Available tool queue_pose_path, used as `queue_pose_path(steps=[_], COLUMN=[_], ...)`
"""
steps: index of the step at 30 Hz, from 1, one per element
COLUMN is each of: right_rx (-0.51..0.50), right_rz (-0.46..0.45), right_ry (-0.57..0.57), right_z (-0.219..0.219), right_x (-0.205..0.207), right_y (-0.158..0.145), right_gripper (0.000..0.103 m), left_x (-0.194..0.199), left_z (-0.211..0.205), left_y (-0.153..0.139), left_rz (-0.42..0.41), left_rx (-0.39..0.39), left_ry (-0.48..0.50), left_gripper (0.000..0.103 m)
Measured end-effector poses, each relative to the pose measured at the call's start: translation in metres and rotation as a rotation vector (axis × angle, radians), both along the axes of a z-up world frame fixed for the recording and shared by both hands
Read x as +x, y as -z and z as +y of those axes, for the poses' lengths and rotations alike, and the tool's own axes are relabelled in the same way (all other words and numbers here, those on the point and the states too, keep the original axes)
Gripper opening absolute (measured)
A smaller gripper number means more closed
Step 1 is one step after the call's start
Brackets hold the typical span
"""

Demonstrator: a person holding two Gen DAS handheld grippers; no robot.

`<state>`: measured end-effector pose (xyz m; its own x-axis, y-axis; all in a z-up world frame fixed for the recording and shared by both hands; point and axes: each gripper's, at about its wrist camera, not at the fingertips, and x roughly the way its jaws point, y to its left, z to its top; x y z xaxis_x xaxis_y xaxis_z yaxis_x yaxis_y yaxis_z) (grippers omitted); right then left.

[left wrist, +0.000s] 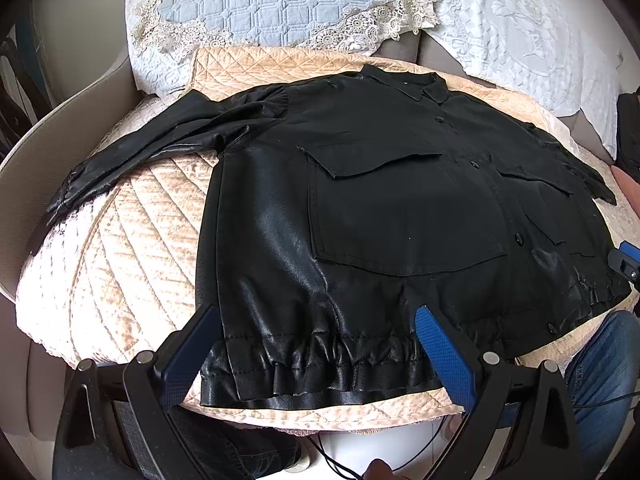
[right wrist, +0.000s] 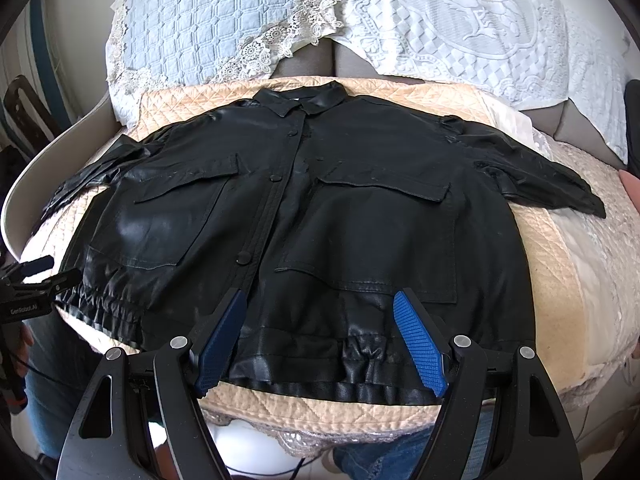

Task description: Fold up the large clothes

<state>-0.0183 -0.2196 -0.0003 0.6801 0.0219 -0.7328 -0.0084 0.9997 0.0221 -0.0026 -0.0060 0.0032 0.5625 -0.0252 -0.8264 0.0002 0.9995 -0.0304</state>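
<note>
A black leather-look jacket (left wrist: pixel 384 208) lies spread front-up on a peach quilted cushion (left wrist: pixel 132 248), collar at the far side, both sleeves stretched out. My left gripper (left wrist: pixel 316 320) stands open over the gathered hem near the jacket's left corner, nothing between its blue pads. In the right wrist view the same jacket (right wrist: pixel 304 216) fills the middle, and my right gripper (right wrist: pixel 320 308) is open above the hem just right of the button placket. The left gripper (right wrist: pixel 38 276) shows at that view's left edge; the right gripper's tip (left wrist: pixel 624 260) shows at the left wrist view's right edge.
A pale blue quilted pillow with lace trim (left wrist: pixel 272 4) and a white lace cover (right wrist: pixel 472 28) lie behind the cushion. A curved chair back (left wrist: pixel 64 120) rims the left side. A person's jeans (left wrist: pixel 600 380) and a cable (left wrist: pixel 404 460) are below the front edge.
</note>
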Motion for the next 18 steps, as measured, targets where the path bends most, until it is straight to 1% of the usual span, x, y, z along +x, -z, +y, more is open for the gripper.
queue_pose_path(steps=[7,12,18], right_rx=[-0.022,-0.019,-0.017], right_rz=[0.010,0.016,0.022], right_ry=[-0.003,-0.008,-0.013], right_z=[0.0036,0.0061,0.0092], right_x=[0.0006,0.0011,0.0006], right_y=[-0.0001,-0.0012,-0.0013], right_gripper=[0.076,0.076,0.076], left_x=[-0.0032,-0.0030,-0.0059], left_z=[0.0044,0.0075,0.0067], left_y=[-0.0012,-0.0024,-0.0055], left_rz=[-0.016,-0.015,-0.032], left_rx=[0.014,0.000,-0.019], left_ry=[-0.031,-0.027,-0.015], left_gripper=[0.099,0.099,0.099])
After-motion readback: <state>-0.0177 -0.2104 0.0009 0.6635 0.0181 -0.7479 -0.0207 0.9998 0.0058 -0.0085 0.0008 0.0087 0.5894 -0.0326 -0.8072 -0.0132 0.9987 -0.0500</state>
